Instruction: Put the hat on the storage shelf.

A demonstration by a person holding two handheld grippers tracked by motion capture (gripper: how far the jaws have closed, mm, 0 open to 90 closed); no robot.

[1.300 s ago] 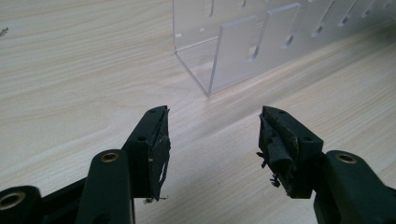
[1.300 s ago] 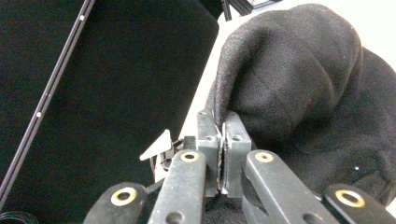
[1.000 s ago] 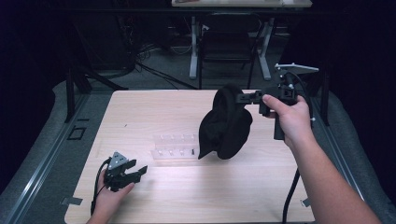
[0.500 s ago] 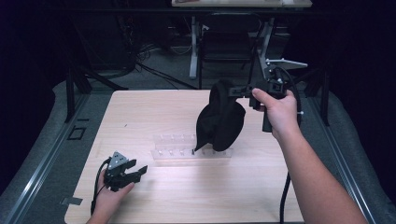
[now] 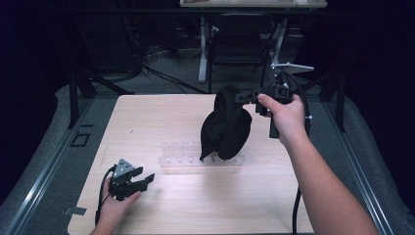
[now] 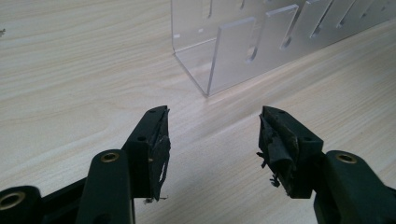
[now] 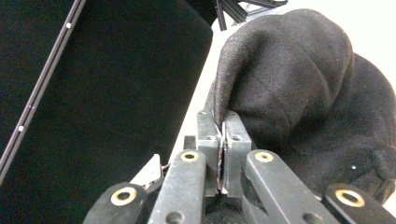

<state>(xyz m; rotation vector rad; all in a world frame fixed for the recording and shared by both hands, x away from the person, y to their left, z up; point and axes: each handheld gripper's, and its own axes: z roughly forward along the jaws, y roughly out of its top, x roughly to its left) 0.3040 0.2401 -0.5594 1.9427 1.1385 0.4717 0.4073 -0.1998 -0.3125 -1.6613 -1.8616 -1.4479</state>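
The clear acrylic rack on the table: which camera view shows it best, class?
The high view: the whole clear rack lies on the table, partly behind the hanging black cloth. The left gripper view shows one slotted end close up.

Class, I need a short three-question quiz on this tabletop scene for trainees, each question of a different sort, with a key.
1. True or false: the left gripper is open.
2. The right gripper is shut on: A) the clear acrylic rack B) the black fabric hat C) nothing.
3. Fill in: the hat hangs over the rack's ____ end in the high view.

Key: 1 true; 2 B; 3 right.
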